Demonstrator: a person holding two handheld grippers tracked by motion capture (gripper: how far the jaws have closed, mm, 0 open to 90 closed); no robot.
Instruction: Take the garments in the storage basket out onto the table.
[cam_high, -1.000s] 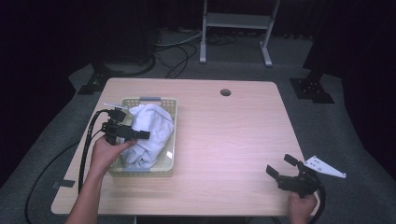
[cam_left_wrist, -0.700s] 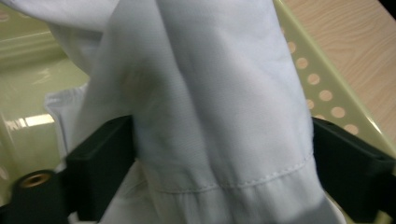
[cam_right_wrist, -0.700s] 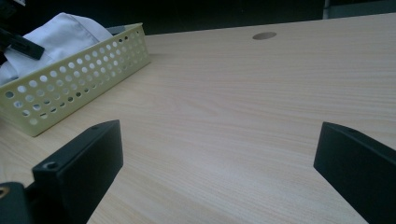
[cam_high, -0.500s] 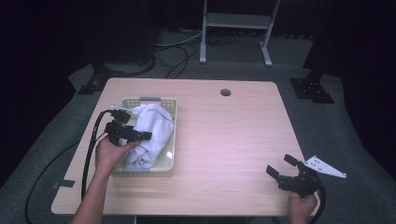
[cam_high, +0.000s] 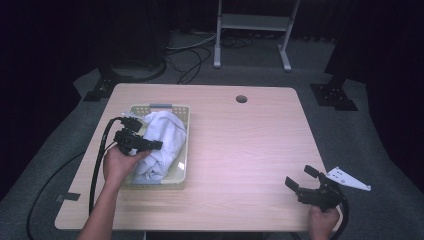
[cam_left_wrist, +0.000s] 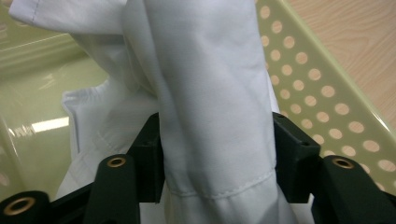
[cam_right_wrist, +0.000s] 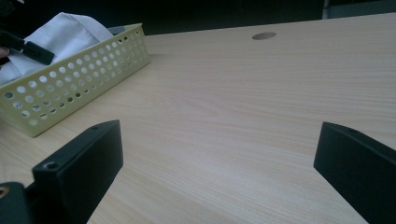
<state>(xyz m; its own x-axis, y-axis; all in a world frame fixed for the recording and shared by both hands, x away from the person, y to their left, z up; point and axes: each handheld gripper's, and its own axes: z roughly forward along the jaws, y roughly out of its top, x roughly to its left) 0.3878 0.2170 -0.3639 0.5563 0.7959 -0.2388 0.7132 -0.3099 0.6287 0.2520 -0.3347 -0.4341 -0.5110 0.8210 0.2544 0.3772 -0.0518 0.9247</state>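
A crumpled white cloth (cam_high: 162, 142) lies in a pale yellow perforated basket (cam_high: 160, 106) on the left half of the wooden table. My left gripper (cam_high: 152, 145) reaches into the basket from its left side. Its jaws have just been closing, and in the left gripper view both pads press a thick fold of the cloth (cam_left_wrist: 210, 93) between them, with the basket wall (cam_left_wrist: 317, 93) behind. My right gripper (cam_high: 299, 175) rests near the table's front right corner, jaws open and nothing between them (cam_right_wrist: 219, 144). From there the basket (cam_right_wrist: 70, 88) and cloth (cam_right_wrist: 65, 32) show far off to the left.
A round cable hole (cam_high: 241, 99) sits near the table's far edge. A white three-cornered plate (cam_high: 347, 179) juts past the table's right edge beside my right gripper. A black cable (cam_high: 100, 155) trails from the left gripper over the left edge. Bare wood (cam_high: 240, 150) spreads between basket and right gripper.
The left gripper's jaws have closed in on the fold of white cloth in the basket, and the forearm has shifted slightly. The right gripper has not moved.
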